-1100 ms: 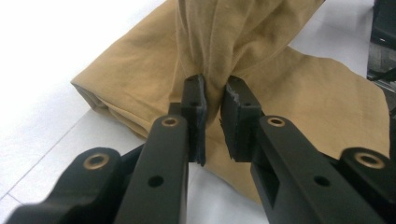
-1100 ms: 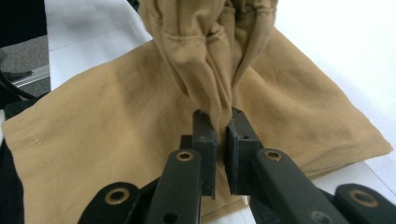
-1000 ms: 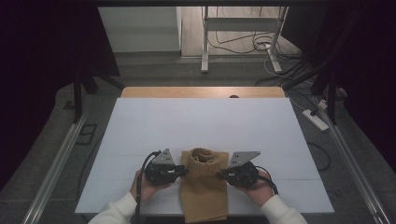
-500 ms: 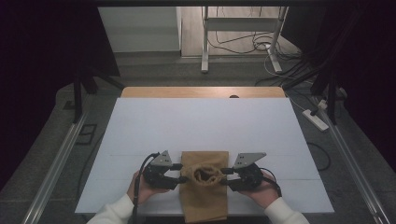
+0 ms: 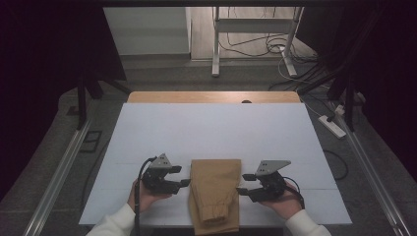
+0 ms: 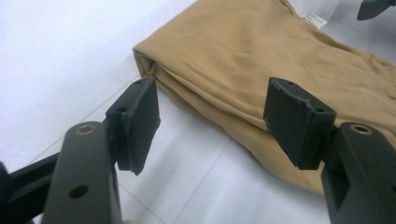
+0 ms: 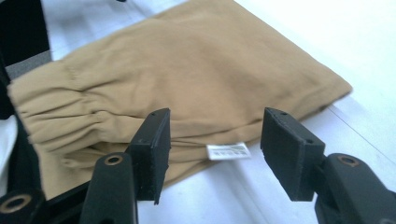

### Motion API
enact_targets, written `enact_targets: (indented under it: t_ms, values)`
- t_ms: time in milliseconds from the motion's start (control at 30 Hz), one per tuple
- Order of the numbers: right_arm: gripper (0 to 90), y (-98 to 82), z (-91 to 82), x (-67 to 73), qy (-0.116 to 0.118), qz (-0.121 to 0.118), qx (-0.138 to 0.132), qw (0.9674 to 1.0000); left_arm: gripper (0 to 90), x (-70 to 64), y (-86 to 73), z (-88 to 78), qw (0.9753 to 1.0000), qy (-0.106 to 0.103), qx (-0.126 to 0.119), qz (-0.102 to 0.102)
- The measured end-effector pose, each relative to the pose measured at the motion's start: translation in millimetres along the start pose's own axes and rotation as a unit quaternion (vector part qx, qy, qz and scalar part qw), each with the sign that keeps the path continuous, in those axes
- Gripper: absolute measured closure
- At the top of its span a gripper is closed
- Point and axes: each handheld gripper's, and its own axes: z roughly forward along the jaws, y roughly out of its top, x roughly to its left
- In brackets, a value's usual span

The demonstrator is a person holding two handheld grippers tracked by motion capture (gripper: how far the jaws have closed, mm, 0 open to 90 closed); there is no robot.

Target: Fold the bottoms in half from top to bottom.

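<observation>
A folded tan garment [image 5: 215, 192] lies flat on the white counter [image 5: 211, 128] at its near edge, between a person's two hands, its gathered elastic end nearest the person and hanging slightly past the counter's edge. The left tongs [image 5: 184, 175] sit just beside the garment's left side; their jaws have just been opening and stand well apart, with nothing held between them. In the left gripper view the pads [image 6: 140, 119] frame the folded edge of the cloth [image 6: 261, 60] without touching it. The right tongs [image 5: 244, 184] sit just beside the garment's right side, jaws likewise just opened and empty. In the right gripper view a small white label [image 7: 228, 150] pokes out from the cloth's edge [image 7: 187, 79] between the parted pads [image 7: 156, 149].
</observation>
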Motion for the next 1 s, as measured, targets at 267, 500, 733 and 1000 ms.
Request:
enact_targets:
  t_ms: [267,500,733,1000]
  values:
    - [39.5,0.3,5.8,-10.7,-0.015,0.019,0.012,0.9996,34.1,2.6,4.0,3.2,1.0000,0.002,0.001,-0.006]
    - [38.6,2.5,5.6,-19.6,-0.022,0.034,0.007,0.9992,33.6,8.2,7.5,6.9,0.9999,0.003,0.002,-0.013]
    - [38.5,7.5,9.2,-26.6,-0.025,0.039,0.004,0.9989,32.1,11.2,13.4,11.5,0.9999,0.003,0.004,-0.016]
    - [36.6,20.4,17.2,-37.2,-0.032,0.050,0.001,0.9982,29.7,15.4,26.4,22.7,0.9998,0.003,0.006,-0.020]
